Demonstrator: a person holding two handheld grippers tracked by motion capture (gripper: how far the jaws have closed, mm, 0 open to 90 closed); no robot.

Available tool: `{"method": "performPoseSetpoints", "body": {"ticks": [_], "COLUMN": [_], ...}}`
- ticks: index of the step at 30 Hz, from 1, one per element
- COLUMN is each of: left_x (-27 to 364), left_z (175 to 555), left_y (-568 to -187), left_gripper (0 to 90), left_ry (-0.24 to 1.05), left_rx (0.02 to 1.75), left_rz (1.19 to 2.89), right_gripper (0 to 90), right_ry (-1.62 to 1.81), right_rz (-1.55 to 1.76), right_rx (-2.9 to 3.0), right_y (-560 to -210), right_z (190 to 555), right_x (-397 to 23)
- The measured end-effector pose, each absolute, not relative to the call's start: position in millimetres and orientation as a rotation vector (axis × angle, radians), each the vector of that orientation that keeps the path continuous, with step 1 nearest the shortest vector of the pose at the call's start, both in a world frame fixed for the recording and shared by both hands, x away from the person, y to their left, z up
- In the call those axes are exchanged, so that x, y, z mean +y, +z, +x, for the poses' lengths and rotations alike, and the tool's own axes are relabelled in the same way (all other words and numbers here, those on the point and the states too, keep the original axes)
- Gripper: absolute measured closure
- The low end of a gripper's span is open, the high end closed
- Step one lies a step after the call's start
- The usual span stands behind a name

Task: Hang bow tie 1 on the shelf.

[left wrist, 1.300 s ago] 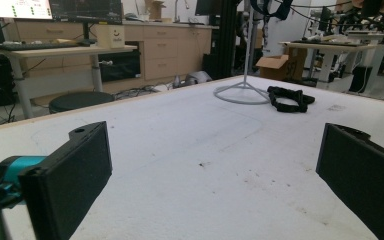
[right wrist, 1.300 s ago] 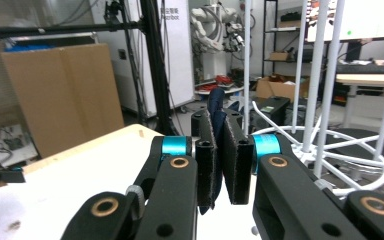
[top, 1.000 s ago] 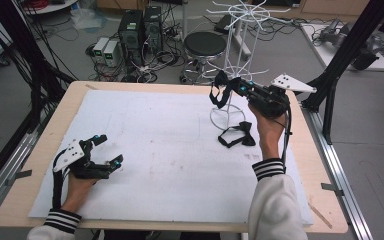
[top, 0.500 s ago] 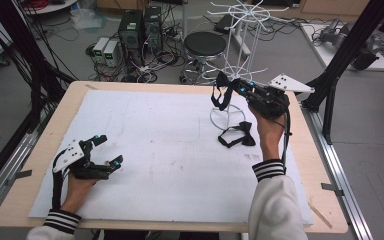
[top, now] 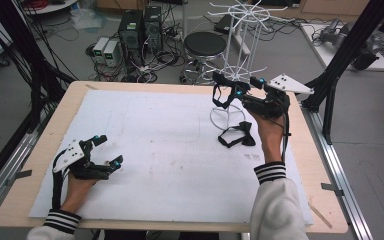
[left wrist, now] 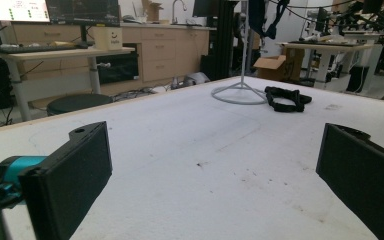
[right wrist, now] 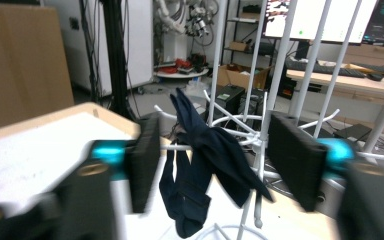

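A white wire rack [top: 240, 30] stands at the table's far right. A dark navy bow tie [right wrist: 205, 155] hangs over one of its pegs, also seen as a dark loop [top: 221, 96] in the high view. My right gripper [right wrist: 215, 160] is raised at that peg. Its jaws have just been opening and stand apart on either side of the tie, with the pads off it. A second black bow tie [top: 236, 135] lies on the white sheet by the rack's ring base [left wrist: 240, 94]. My left gripper [top: 110, 150] rests open on the table at the near left, nothing between its jaws.
The white sheet [top: 170, 165] covers most of the wooden table [top: 35, 165]. Black frame posts [top: 340, 65] rise beside the right edge. A stool [top: 205, 45], computers and cables sit on the floor beyond the far edge.
My right gripper's jaws have spread apart at the rack peg, leaving the dark tie hanging there. Both hands have stayed in place.
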State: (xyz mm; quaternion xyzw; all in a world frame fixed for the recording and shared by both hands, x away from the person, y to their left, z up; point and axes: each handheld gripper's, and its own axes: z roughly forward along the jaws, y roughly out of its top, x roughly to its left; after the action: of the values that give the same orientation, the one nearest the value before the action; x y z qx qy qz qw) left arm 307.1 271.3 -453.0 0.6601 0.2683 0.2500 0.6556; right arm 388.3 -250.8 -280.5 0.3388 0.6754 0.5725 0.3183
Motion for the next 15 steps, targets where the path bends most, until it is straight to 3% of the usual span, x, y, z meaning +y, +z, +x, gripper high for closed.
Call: {"method": "performPoseSetpoints", "body": {"ticks": [3, 6, 8, 15], "left_x": [271.4, 271.4, 271.3, 271.6], "left_z": [307.0, 306.9, 306.8, 306.6], "left_y": [-453.0, -453.0, -453.1, -453.3], "left_gripper": [1.8, 1.8, 1.8, 1.8], "left_ry": [0.566, 0.567, 0.568, 0.569], "left_rx": [0.610, 0.610, 0.610, 0.612], "left_rz": [1.496, 1.497, 1.498, 1.494], "right_gripper": [10.9, 10.1, 0.4, 0.6], "right_ry": [1.504, 1.514, 1.528, 1.531], "right_rz": [0.917, 0.883, 0.860, 0.844], "right_rx": [1.744, 1.736, 1.721, 1.728], "right_y": [-279.5, -276.5, -274.1, -270.8], "right_z": [385.9, 381.4, 378.1, 371.5], "right_x": [-250.4, -251.2, -250.9, -248.3]}}
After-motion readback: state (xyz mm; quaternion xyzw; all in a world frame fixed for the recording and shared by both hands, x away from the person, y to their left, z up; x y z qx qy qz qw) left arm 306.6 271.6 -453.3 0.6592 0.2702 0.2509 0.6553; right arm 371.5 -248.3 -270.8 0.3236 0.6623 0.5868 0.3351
